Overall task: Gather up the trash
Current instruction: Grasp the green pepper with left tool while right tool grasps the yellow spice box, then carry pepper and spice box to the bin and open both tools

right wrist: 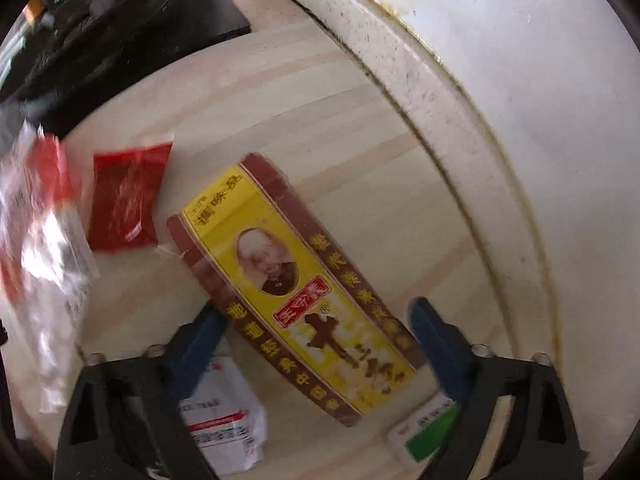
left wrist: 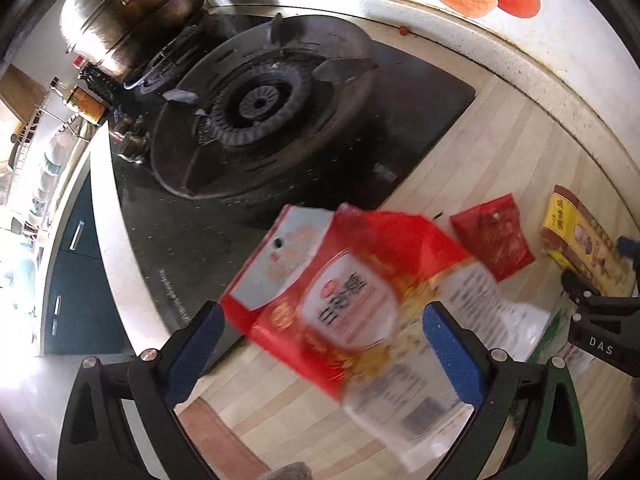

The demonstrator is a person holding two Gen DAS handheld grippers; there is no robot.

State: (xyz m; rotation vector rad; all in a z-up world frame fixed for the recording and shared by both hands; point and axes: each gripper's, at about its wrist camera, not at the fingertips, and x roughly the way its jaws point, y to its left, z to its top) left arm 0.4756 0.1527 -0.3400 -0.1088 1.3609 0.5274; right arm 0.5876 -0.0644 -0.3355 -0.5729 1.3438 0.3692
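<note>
A large red, white and clear snack bag (left wrist: 360, 300) appears blurred between the wide-apart fingers of my left gripper (left wrist: 324, 332); whether it is held cannot be told. It also shows at the left of the right wrist view (right wrist: 36, 240). A small red sachet (left wrist: 492, 236) (right wrist: 128, 196) lies on the wooden counter. A yellow and brown spice box (right wrist: 300, 288) (left wrist: 580, 248) lies between the open fingers of my right gripper (right wrist: 320, 332), which sits over its near half. The right gripper's tip (left wrist: 576, 284) shows in the left view.
A black gas stove (left wrist: 256, 112) with a steel pot (left wrist: 132, 12) lies to the far left. A white tiled wall (right wrist: 500, 80) bounds the counter on the right. A crumpled white and red wrapper (right wrist: 224, 424) and a green and white packet (right wrist: 428, 428) lie near the right gripper.
</note>
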